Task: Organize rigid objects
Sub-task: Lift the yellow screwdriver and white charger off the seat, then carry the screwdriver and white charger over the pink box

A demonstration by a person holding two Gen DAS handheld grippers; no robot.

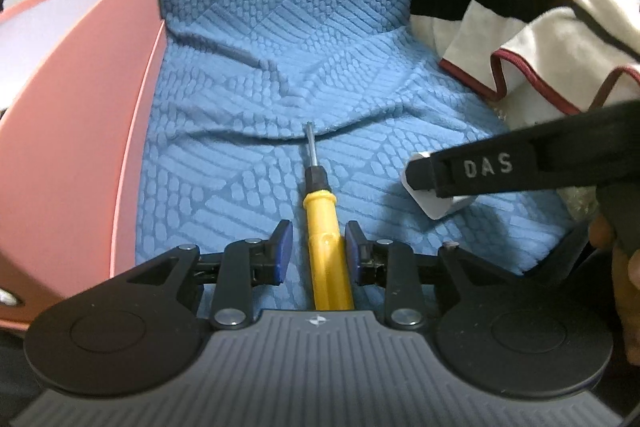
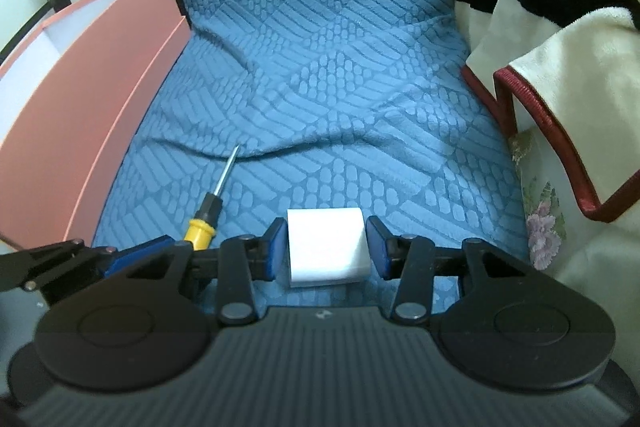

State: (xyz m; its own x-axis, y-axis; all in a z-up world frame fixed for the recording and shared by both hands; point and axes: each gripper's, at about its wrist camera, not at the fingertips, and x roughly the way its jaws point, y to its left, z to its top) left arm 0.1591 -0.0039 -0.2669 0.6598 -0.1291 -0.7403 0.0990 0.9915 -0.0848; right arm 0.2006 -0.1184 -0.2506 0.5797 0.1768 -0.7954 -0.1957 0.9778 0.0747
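Screwdriver, yellow handle w/ black collar and thin steel shaft, lies flat on the blue textured cover, which looks like a sofa or chair seat. Its long axis runs straight along the left claw's pointing line: tip aimed away toward a fold in the fabric, handle butt back under the claw body. Handle sits between the two blue pads; right-side pad touches or nearly touches it, left-side pad stands off w/ a visible gap. So left claw is partly open, straddling the handle, not gripping it.

White block, small and rounded at its far edge, rests on the same cover just right of the screwdriver. Right claw brackets it; pads sit very close to both sides, but whether they actually press I can't tell, a thin sliver shows each side. Block is square-on to that claw, no long axis to worry about.

Each hand is nearer its own item, so no crossing needed. Pink box, open, stands along the left edge of the cover, nearer the left claw, prob. the drop spot. Striped cream, black and orange blanket is heaped at right, clear of both items.
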